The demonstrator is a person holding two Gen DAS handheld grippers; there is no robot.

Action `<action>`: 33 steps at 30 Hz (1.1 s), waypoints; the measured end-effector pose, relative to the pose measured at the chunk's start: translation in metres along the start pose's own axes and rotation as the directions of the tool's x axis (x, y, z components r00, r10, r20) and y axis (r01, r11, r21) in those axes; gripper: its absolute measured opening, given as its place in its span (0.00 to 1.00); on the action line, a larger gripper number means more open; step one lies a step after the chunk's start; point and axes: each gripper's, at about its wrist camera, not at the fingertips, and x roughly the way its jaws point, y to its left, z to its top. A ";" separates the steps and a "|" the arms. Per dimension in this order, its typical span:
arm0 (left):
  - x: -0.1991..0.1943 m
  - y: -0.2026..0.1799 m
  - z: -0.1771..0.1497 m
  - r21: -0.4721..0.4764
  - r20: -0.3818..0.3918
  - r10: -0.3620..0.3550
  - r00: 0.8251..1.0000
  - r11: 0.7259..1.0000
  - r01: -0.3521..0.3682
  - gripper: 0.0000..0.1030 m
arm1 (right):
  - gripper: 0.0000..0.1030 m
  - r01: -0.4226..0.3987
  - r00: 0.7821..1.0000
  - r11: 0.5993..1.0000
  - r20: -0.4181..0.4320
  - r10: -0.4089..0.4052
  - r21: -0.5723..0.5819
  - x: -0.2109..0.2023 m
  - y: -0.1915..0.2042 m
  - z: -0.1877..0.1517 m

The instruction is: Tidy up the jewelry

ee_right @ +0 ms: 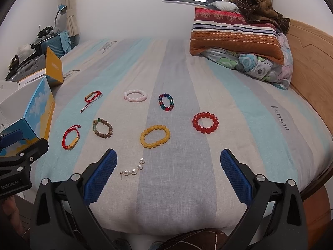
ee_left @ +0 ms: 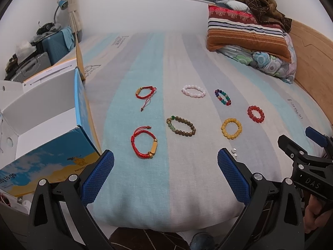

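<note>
Both the left gripper (ee_left: 165, 173) and the right gripper (ee_right: 168, 173) hover with fingers spread wide, holding nothing, at the near edge of the striped blue-and-grey bedsheet (ee_right: 187, 73). Seven bracelets lie scattered ahead, the yellow bead bracelet (ee_right: 155, 136) nearest centre, and a short white pearl strand (ee_right: 134, 168) sits just beyond the right gripper's left finger. An open blue-and-yellow cardboard box (ee_left: 52, 125) stands at the left.

**Materials and Surface Finish**

We note blue, grid-textured pads (ee_right: 100, 179) on matt black plastic fingers. Ahead of the right gripper (ee_right: 168, 167), the bedsheet (ee_right: 187, 83) is matt woven cloth. The pearl strand (ee_right: 133, 167) between its fingers is glossy; the yellow bracelet (ee_right: 155, 136) beyond looks smooth, translucent. Left of the left gripper (ee_left: 165, 167), the box (ee_left: 52, 156) is printed cardboard.
</note>
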 end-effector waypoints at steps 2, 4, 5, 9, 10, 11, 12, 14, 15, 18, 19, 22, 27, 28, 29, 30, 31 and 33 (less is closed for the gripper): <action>0.000 0.000 0.000 0.003 0.001 0.003 1.000 1.000 -0.003 0.95 | 0.93 0.000 1.000 1.000 -0.001 0.000 -0.002 0.000 0.001 0.000; 0.000 -0.001 0.000 0.005 0.001 0.005 1.000 1.000 -0.005 0.95 | 0.93 -0.001 1.000 1.000 0.001 0.001 -0.001 0.000 0.001 0.001; 0.000 -0.001 0.000 0.005 0.000 0.006 1.000 1.000 -0.006 0.95 | 0.93 0.000 1.000 1.000 -0.001 0.000 -0.001 0.000 0.001 0.001; 0.001 -0.002 0.000 0.013 0.001 0.011 1.000 1.000 -0.011 0.95 | 0.93 -0.001 1.000 1.000 0.000 0.001 0.000 0.000 0.001 0.001; 0.001 -0.002 0.000 0.017 0.002 0.012 1.000 1.000 -0.012 0.95 | 0.93 -0.002 1.000 1.000 0.000 0.002 0.001 0.000 0.001 0.001; 0.001 -0.003 0.000 0.019 0.002 0.013 1.000 1.000 -0.013 0.95 | 0.93 -0.002 1.000 1.000 0.000 0.002 0.001 0.000 0.001 0.001; 0.001 -0.003 0.000 0.020 0.002 0.014 1.000 1.000 -0.014 0.95 | 0.93 -0.001 1.000 1.000 -0.001 0.001 0.001 0.000 0.001 0.001; 0.001 -0.003 0.001 0.019 0.001 0.010 1.000 1.000 -0.010 0.95 | 0.93 -0.002 1.000 1.000 -0.001 0.002 0.002 0.000 0.001 0.001; 0.001 -0.003 0.001 0.020 0.001 0.010 1.000 1.000 -0.010 0.95 | 0.93 -0.003 1.000 1.000 -0.001 0.003 0.002 0.000 0.001 0.001; 0.000 -0.004 0.001 0.021 0.001 0.010 1.000 1.000 -0.010 0.95 | 0.93 -0.004 1.000 1.000 -0.002 0.004 0.003 0.000 0.001 0.001; 0.000 -0.004 0.001 0.021 0.000 0.010 1.000 1.000 -0.010 0.95 | 0.93 -0.004 1.000 1.000 -0.001 0.004 0.003 0.000 0.001 0.001; 0.000 -0.003 0.001 0.021 -0.001 0.008 1.000 1.000 -0.008 0.95 | 0.93 -0.005 1.000 1.000 -0.002 0.005 0.003 0.000 0.001 0.001; 0.000 -0.004 0.001 0.021 -0.003 0.006 1.000 1.000 -0.006 0.95 | 0.93 -0.005 1.000 1.000 -0.002 0.005 0.004 0.000 0.000 0.001; 0.000 -0.004 0.001 0.022 -0.004 0.007 1.000 1.000 -0.007 0.95 | 0.93 -0.004 1.000 1.000 -0.004 0.004 0.004 0.000 0.000 0.001; 0.001 -0.004 0.001 0.023 -0.004 0.006 1.000 1.000 -0.006 0.95 | 0.93 -0.004 1.000 1.000 -0.005 0.004 0.004 0.000 0.000 0.002; 0.001 -0.005 0.001 0.023 -0.005 0.005 1.000 1.000 -0.005 0.95 | 0.93 -0.004 1.000 1.000 -0.007 0.004 0.005 0.000 0.000 0.001; 0.002 -0.005 0.001 0.023 -0.007 0.006 1.000 1.000 -0.005 0.95 | 0.93 -0.003 1.000 1.000 -0.007 0.003 0.005 0.001 -0.001 0.002; 0.003 -0.006 0.002 0.024 -0.010 0.005 1.000 1.000 -0.005 0.95 | 0.93 -0.002 1.000 1.000 -0.009 0.002 0.004 0.002 -0.002 0.002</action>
